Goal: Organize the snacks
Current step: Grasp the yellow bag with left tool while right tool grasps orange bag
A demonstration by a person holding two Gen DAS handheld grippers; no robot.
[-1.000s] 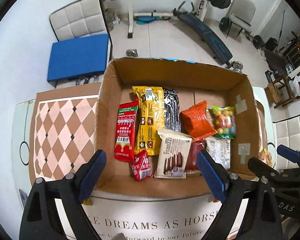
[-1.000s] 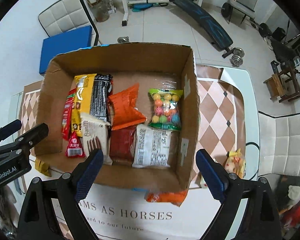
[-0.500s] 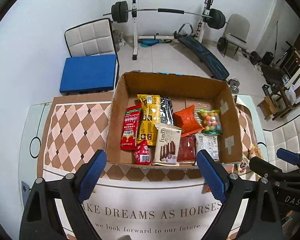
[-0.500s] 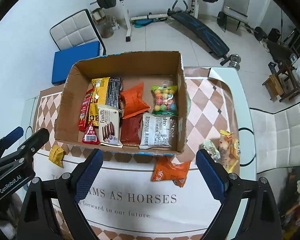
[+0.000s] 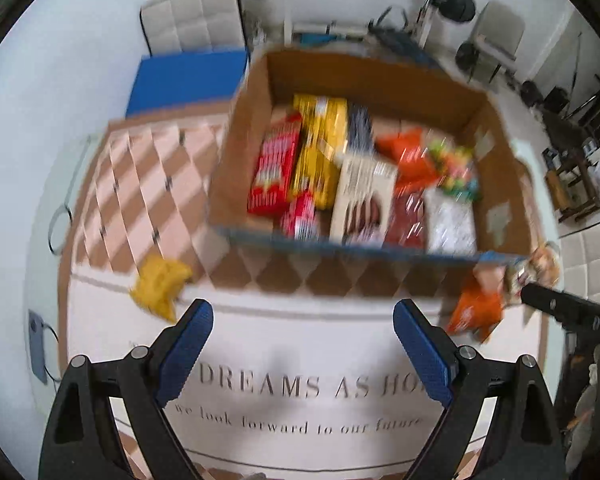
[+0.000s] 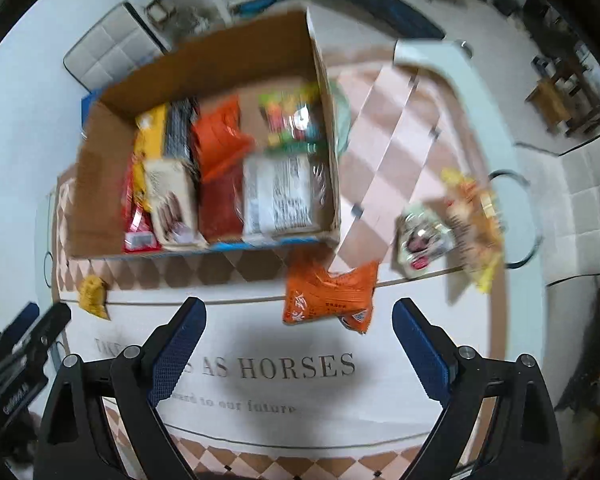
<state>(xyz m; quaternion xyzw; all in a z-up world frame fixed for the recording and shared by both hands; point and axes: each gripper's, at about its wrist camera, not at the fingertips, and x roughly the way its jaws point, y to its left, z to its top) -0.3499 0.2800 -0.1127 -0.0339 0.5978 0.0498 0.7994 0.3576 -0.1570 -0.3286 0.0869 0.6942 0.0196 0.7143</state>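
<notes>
Beyond both wide-open, empty grippers [image 5: 303, 318] [image 6: 299, 316]: one brown cardboard box [image 6: 100, 184], one loose orange packet [image 6: 328, 294], one yellow wrapper [image 6: 93, 295]; bench [image 6: 496, 92] mat reads "AS HORSES".

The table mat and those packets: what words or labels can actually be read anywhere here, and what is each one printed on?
"DREAMS AS HO": large print on the white table mat, left wrist view, ends cut off by the fingers.
"AS HORSES": same mat, right wrist view.
"we look forward to our future": smaller line under it.
"DAS": side of the right gripper.
Orange packet: white characters, too blurred to read.
Snack packs in the cardboard box: all motion-blurred, unreadable.
</notes>
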